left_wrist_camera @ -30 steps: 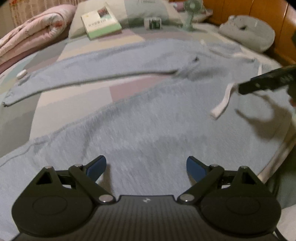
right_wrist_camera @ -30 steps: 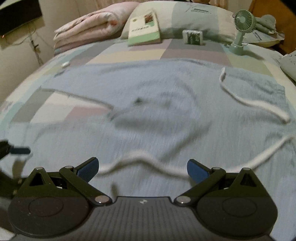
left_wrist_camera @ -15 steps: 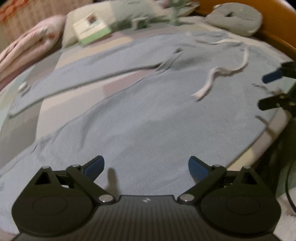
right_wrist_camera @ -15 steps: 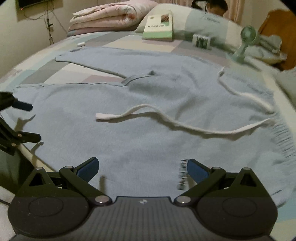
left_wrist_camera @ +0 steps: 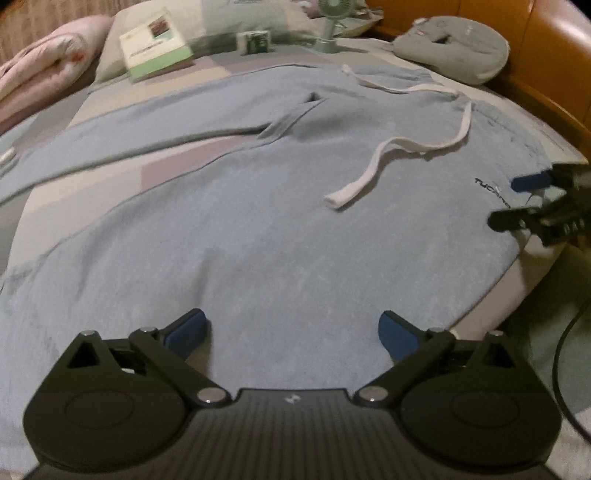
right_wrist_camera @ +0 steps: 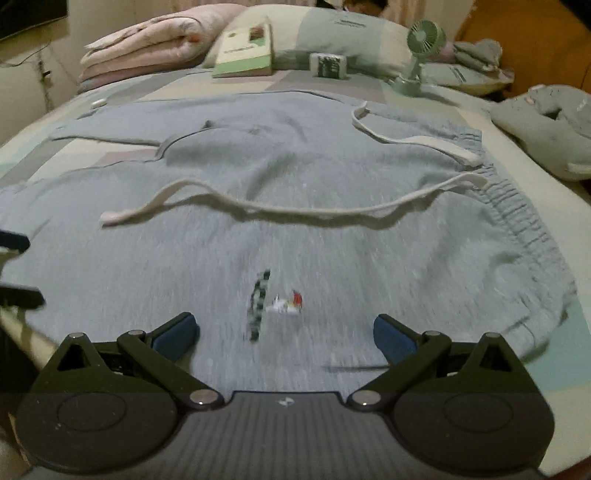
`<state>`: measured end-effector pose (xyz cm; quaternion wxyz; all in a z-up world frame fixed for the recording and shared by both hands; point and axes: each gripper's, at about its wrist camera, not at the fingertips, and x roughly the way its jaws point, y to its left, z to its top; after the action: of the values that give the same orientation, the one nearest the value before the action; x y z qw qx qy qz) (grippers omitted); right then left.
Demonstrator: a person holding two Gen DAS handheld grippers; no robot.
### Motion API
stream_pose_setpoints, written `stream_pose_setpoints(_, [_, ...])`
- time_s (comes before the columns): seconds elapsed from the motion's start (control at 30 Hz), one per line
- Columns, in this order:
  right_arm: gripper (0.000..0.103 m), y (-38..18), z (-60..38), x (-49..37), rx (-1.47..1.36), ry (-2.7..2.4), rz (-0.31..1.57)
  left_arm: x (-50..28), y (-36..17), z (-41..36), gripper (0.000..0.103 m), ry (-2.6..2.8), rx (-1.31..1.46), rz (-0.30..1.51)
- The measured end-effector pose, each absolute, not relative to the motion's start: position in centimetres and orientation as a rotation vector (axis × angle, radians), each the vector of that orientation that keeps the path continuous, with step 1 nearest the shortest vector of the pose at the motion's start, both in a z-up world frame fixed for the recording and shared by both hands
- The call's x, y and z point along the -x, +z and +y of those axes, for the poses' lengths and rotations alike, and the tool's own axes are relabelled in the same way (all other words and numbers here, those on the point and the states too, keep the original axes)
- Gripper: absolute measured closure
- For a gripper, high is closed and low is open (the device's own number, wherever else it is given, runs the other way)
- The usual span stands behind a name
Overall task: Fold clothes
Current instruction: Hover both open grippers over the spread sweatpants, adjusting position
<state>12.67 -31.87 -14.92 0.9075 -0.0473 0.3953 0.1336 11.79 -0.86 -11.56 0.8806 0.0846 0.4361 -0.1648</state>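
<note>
The left claw [left_wrist_camera: 291, 334] hangs over the near leg of the light blue sweatpants [left_wrist_camera: 258, 229], its jaws opening with only flat cloth beneath them. The right claw [right_wrist_camera: 284, 338] is open above the small logo [right_wrist_camera: 275, 301] near the waistband. The sweatpants lie spread flat on the bed [right_wrist_camera: 576, 328], with a white drawstring [right_wrist_camera: 258, 210] lying across them. Beyond stand a book [right_wrist_camera: 245, 48], a small fan [right_wrist_camera: 419, 55] and pillows [right_wrist_camera: 347, 33].

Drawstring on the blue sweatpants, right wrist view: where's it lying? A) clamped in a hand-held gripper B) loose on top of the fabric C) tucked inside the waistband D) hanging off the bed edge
B: the white drawstring trails loose across the top of the blue sweatpants, clear of both grippers' open jaws.
</note>
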Motion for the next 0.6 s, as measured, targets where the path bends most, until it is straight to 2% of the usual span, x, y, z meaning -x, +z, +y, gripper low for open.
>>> stream_pose_setpoints(0.17, [0.0,-15.0,-31.8,-12.3,0.098,0.265,0.793,-12.5,-10.4,-1.2,0.003,-0.341,-0.202,0.969])
stream_pose_setpoints(0.37, [0.0,-14.5,-31.6,-12.2,0.084,0.242,0.792,-16.6,-6.6,-2.9,0.003,-0.425,-0.11,0.862])
stream_pose_setpoints(0.6, [0.0,-12.5,-32.5,-12.7,0.015,0.23,0.727,-25.2,-6.0,-4.0,0.003,-0.48,0.008,0.801])
